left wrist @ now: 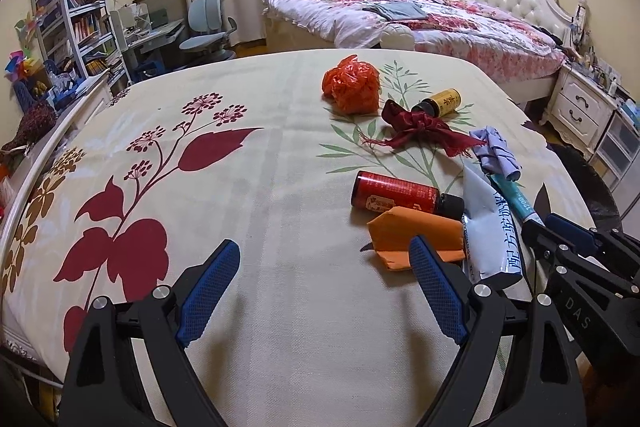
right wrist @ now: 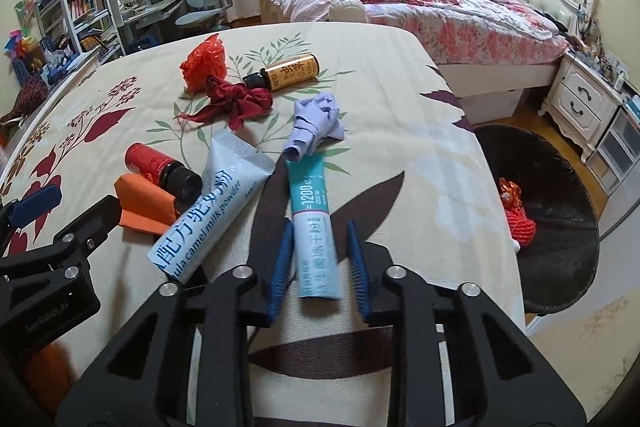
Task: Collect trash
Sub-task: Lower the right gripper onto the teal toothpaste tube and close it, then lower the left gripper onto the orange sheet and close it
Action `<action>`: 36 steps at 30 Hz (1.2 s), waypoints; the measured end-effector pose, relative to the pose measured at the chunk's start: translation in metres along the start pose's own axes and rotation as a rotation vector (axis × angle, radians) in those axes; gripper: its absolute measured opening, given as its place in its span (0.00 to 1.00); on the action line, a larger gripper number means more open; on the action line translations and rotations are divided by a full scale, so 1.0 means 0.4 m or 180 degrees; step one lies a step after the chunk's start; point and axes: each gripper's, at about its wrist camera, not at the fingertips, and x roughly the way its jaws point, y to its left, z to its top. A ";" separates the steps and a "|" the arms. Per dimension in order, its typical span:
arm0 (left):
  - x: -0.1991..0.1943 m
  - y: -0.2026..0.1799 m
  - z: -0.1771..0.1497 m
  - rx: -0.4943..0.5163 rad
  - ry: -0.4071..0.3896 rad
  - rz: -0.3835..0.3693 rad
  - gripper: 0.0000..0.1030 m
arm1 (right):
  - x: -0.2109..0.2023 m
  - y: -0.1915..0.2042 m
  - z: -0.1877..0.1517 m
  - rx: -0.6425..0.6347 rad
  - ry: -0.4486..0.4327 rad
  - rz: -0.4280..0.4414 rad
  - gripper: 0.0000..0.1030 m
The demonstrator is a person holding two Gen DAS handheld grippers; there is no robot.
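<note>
While right tool (right wrist: 318,259) narrowly straddles teal "1200" sachet (right wrist: 314,223), left tool (left wrist: 324,291) wide, "camel milk powder" pouch (right wrist: 216,203) beside.

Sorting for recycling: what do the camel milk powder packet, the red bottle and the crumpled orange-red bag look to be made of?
Camel milk powder packet: apparently laminated plastic or foil film, satin, with a crimped silvery end seal.
Red bottle: rigid body under a glossy red label, black cap; glass or plastic cannot be told.
Orange-red bag: thin plastic film, shiny and crinkled into a ball.
</note>
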 end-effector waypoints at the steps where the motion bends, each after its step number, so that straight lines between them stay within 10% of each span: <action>1: 0.000 -0.005 0.000 0.0009 0.0013 -0.0035 0.84 | -0.001 -0.004 -0.001 0.0015 0.0000 0.0003 0.24; 36: 0.047 -0.072 0.013 0.0213 0.0254 -0.0212 0.76 | -0.005 -0.033 -0.008 0.0095 -0.0027 0.0025 0.45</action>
